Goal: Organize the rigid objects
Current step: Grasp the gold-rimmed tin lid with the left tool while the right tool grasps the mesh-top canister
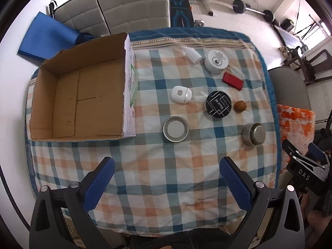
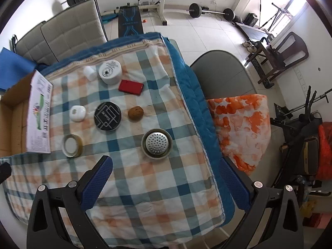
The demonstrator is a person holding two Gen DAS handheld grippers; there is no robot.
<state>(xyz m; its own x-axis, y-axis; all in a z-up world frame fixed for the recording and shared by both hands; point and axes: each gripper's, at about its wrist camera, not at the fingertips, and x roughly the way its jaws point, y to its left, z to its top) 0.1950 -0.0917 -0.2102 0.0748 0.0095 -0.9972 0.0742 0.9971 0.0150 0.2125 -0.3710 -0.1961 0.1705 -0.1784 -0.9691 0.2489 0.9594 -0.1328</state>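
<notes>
An open cardboard box [image 1: 83,95] stands empty at the left of the checked cloth [image 1: 166,166]. On the cloth lie a white cap [image 1: 193,55], a white round tin [image 1: 216,61], a red case [image 1: 232,81], a white oval case [image 1: 181,94], a black round tin [image 1: 217,103], a walnut [image 1: 240,105], a grey ring lid [image 1: 176,129] and a metal strainer cup [image 1: 254,133]. My left gripper [image 1: 166,184] is open and empty above the cloth's near part. My right gripper [image 2: 165,182] is open and empty, just short of the strainer cup [image 2: 157,143].
An orange-and-white cushion [image 2: 242,124] lies on a grey chair [image 2: 222,76] right of the table. Grey cushions [image 1: 124,6] stand behind it. A blue mat [image 1: 45,35] lies at the back left. Gym weights [image 2: 195,10] are on the floor beyond.
</notes>
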